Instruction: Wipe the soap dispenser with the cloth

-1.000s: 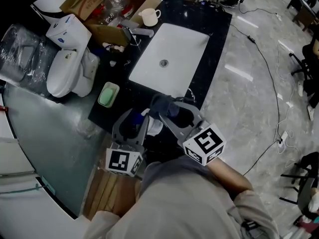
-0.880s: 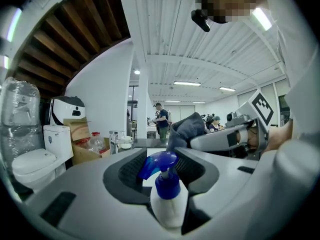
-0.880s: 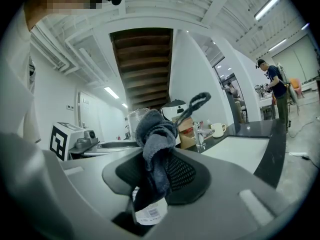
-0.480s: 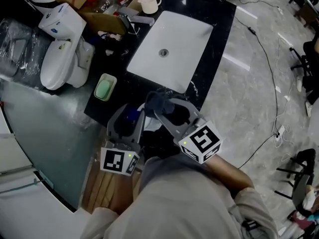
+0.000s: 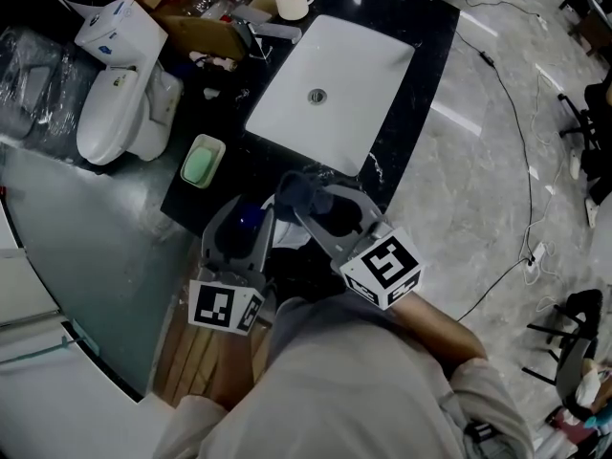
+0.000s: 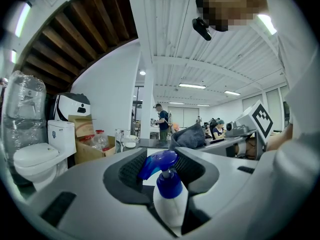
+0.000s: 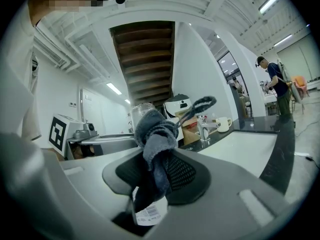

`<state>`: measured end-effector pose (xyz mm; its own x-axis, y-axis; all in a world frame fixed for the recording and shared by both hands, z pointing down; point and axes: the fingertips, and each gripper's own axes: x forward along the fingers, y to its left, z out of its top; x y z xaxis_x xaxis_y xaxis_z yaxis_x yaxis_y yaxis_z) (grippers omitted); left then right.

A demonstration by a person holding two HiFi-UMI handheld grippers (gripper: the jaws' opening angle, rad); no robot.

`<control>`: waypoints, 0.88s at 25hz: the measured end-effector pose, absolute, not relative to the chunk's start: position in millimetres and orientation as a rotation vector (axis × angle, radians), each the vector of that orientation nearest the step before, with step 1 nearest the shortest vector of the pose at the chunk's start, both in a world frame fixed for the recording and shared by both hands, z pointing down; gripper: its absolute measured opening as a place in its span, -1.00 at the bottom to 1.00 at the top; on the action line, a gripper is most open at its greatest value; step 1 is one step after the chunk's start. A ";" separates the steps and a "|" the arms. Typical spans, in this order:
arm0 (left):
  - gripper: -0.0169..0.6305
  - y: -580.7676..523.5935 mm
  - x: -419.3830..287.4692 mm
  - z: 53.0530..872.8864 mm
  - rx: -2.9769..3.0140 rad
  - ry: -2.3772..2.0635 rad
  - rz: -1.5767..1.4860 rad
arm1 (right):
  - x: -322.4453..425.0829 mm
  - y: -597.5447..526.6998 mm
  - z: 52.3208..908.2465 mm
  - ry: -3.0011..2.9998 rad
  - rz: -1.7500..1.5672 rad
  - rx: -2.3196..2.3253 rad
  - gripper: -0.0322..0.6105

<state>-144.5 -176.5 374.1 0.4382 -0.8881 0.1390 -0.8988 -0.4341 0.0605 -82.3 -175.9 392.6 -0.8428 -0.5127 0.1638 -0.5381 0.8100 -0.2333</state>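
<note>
Head view: soap dispenser [image 5: 251,220] mostly buried between left gripper [image 5: 246,226] jaws, only its blue top shows. Its base is hidden bottom centre of the left gripper view. Right gripper view: cloth [image 7: 156,139] lower end drops behind right gripper [image 7: 160,160] body, label [image 7: 150,214] print unreadable. Head view upper left: cardboard box [image 5: 212,36] cut by top edge.

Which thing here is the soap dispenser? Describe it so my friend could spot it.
Find the white sink in the black counter. Just in front of its near edge, the left gripper clamps the soap dispenser, a white bottle with a blue trigger top. The right gripper beside it holds only a grey cloth.
</note>
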 end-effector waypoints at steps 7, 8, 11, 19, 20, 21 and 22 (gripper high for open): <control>-0.43 -175.0 -151.2 375.4 2.539 -1.623 0.139 | -83.7 -174.5 396.9 -2.885 0.409 0.829 -0.55; -0.43 -174.5 -152.3 375.7 2.536 -1.625 0.139 | -84.2 -173.9 397.4 -2.884 0.406 0.825 -0.55; -0.43 -173.0 -154.8 376.0 2.532 -1.632 0.141 | -84.4 -173.0 399.9 -2.873 0.404 0.827 -0.55; -0.44 -169.9 -162.0 380.3 2.514 -1.665 0.131 | -83.4 -170.2 412.1 -2.833 0.398 0.839 -0.55; -0.44 -169.4 -162.5 379.9 2.514 -1.670 0.127 | -83.4 -169.5 412.6 -2.829 0.392 0.838 -0.55; -0.44 -169.0 -163.1 379.5 2.513 -1.676 0.124 | -83.5 -169.0 413.2 -2.824 0.387 0.836 -0.55; -0.44 -168.6 -163.7 379.2 2.513 -1.683 0.121 | -83.6 -168.5 414.3 -2.820 0.385 0.834 -0.55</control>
<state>-163.7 -168.6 379.2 0.3808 -0.9155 0.1299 -0.9247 -0.3774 0.0506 -83.6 -168.5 414.3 -0.8277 -0.5080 0.2387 -0.5533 0.8097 -0.1955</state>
